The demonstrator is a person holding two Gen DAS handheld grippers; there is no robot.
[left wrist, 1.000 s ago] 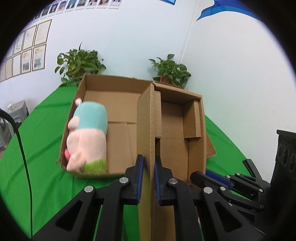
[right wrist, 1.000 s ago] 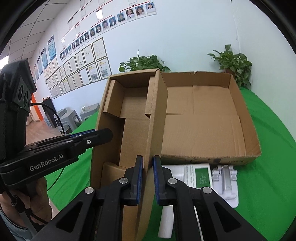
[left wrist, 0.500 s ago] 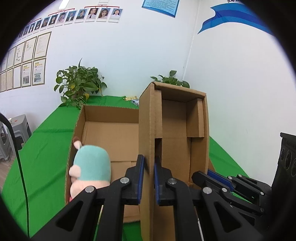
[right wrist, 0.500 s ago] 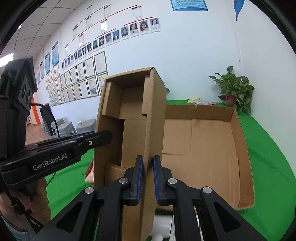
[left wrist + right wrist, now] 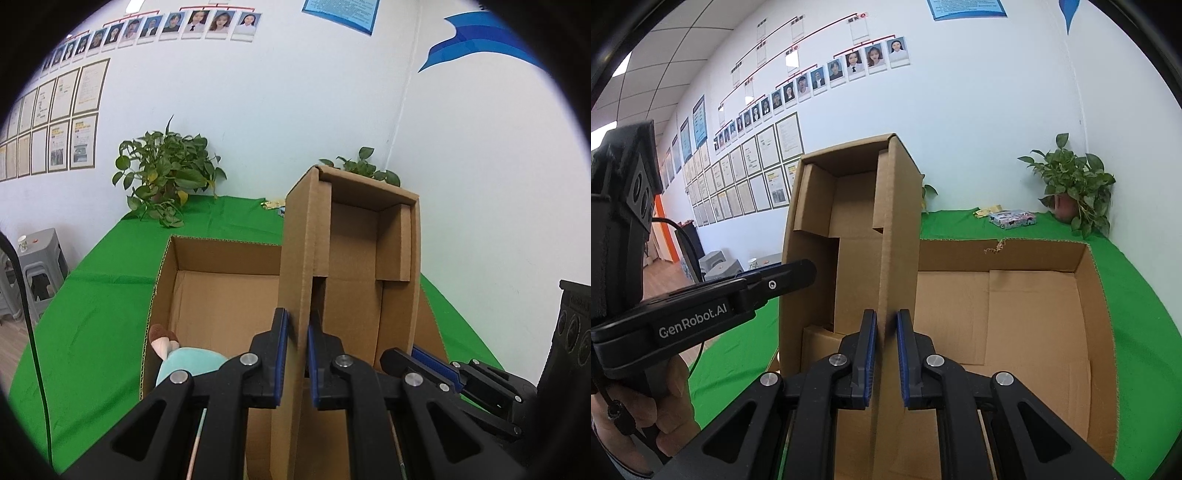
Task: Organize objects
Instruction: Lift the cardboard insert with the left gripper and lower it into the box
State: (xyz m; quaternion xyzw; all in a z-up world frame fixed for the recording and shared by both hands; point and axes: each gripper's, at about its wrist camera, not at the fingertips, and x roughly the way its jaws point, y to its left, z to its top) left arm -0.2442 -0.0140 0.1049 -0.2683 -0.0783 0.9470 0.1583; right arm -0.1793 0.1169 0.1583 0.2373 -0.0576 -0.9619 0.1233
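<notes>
Left wrist view: the left gripper [image 5: 296, 354] is clamped on the left wall of a narrow cardboard box [image 5: 354, 266] held above the big open carton [image 5: 221, 280], where a plush toy [image 5: 184, 363] lies

Right wrist view: the right gripper [image 5: 885, 354] pinches the same box's right wall over the green desk [image 5: 1137, 317]

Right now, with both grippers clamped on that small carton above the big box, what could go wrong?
1. Each gripper, left and right, pinches only a thin side wall of the small carton; the cardboard could bend or slip out.
2. The plush toy lies in the big box close beneath the carton; lowering there could squash it.
3. Uneven pulls from the two hands could twist the carton.
</notes>
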